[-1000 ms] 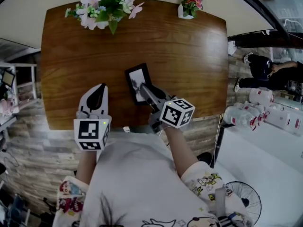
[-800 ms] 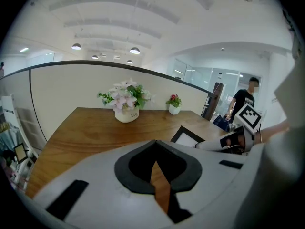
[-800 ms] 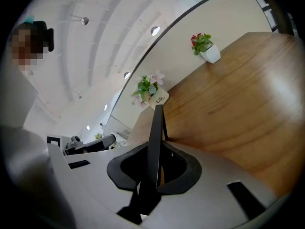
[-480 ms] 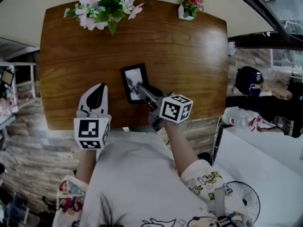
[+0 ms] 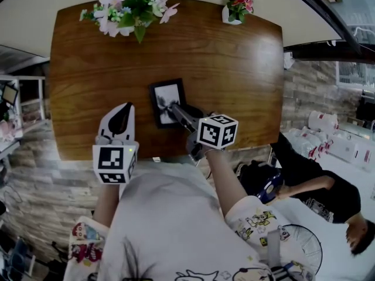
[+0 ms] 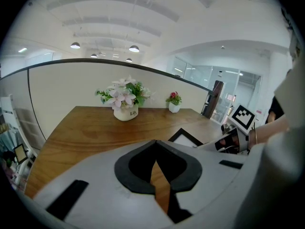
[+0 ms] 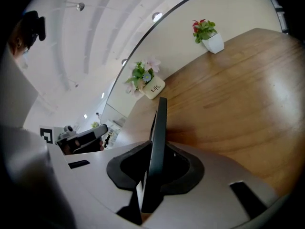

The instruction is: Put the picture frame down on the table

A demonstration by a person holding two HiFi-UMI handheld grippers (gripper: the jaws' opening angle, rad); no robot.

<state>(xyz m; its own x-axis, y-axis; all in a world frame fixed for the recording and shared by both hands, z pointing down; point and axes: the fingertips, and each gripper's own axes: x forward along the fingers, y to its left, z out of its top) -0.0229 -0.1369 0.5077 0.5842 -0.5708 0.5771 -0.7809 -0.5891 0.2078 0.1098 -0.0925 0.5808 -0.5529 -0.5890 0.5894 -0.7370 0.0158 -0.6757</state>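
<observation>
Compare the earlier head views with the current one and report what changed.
The right gripper carried the picture frame slightly leftward over the table, turning it squarer; its jaws stay clamped on it. A bystander moved from upper right to lower right. The left gripper, jaws together and empty, the big flower arrangement and the small potted plant stayed put.

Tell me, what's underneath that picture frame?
The wooden table shows beneath the picture frame, which the right tongs grip by its near edge. Whether its underside touches the wood is hidden.
</observation>
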